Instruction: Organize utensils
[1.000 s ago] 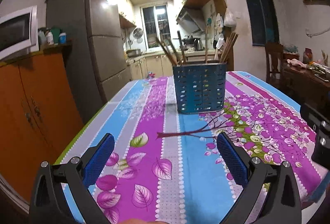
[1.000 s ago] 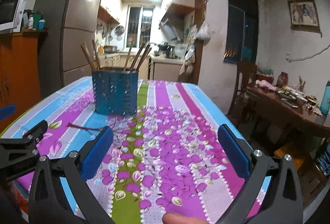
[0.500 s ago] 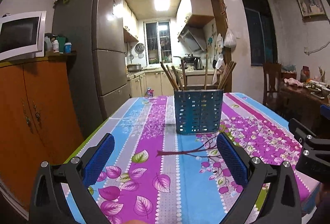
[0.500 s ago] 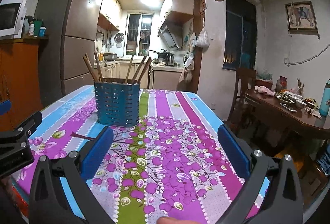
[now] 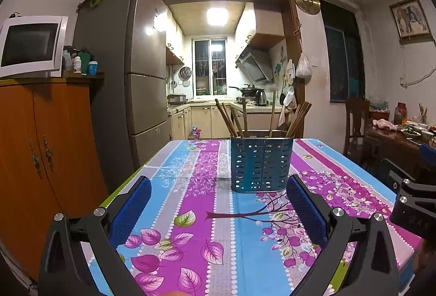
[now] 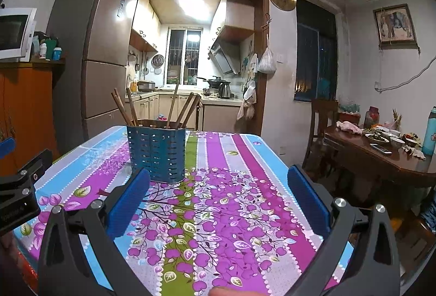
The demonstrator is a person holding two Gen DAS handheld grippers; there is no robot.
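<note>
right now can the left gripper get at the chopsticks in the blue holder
Probably yes. The left gripper is open and empty, and the blue holder stands straight ahead on the tablecloth with nothing between. The chopsticks stick up above its rim, so their tops are exposed.

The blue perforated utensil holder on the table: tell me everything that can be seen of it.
The blue perforated utensil holder is a box-like caddy with rounded corners, seemingly painted metal, its walls pierced by rows of small slots. It stands upright on the floral striped tablecloth, towards the table's far end. Several brown wooden chopsticks stand in it, leaning outward in different directions. Nothing else touches it; the left gripper and the right gripper are both open and short of it.
</note>
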